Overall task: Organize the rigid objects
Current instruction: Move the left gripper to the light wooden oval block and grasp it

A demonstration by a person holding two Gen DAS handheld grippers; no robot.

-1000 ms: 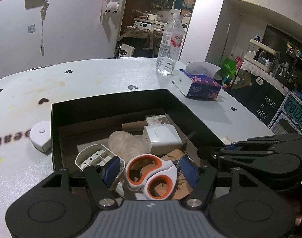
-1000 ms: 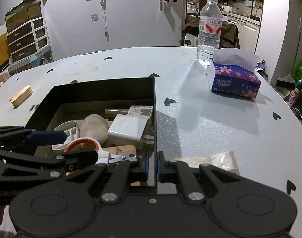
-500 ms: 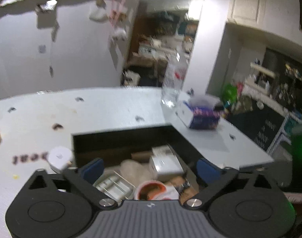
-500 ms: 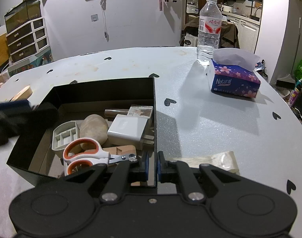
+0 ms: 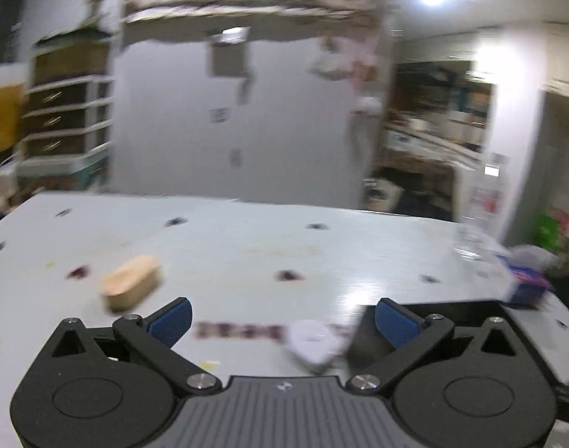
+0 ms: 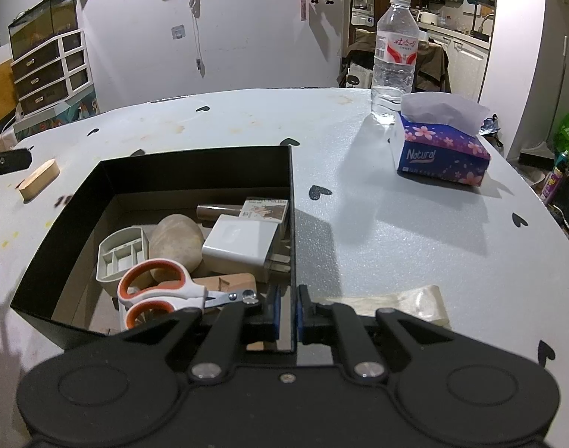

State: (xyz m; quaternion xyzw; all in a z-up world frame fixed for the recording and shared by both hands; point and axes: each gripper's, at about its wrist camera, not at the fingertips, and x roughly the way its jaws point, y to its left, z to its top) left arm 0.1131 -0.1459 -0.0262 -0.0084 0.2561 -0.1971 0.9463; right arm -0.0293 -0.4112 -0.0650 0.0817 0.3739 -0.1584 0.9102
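A black box (image 6: pixel 194 173) on the white table holds orange-handled scissors (image 6: pixel 153 291), a stone (image 6: pixel 176 240), a white charger block (image 6: pixel 239 248), a grey divided tray (image 6: pixel 122 254) and a small card box (image 6: pixel 267 210). My right gripper (image 6: pixel 287 313) is shut on the box's right wall. My left gripper (image 5: pixel 282 319) is open and empty above the table, left of the box (image 5: pixel 467 311). A white round tape measure (image 5: pixel 314 341) lies between its fingers. A wooden block (image 5: pixel 129 287) lies ahead to the left and shows in the right wrist view (image 6: pixel 38 179).
A water bottle (image 6: pixel 394 56) and a purple tissue box (image 6: pixel 441 151) stand at the table's far right. A clear plastic wrapper (image 6: pixel 396 302) lies right of the box. The left gripper's tip (image 6: pixel 8 160) shows at the left edge. The left view is blurred.
My left gripper has opened, left the scissors in the box, lifted out and swung left over the table. My right gripper has stayed shut on the box wall.
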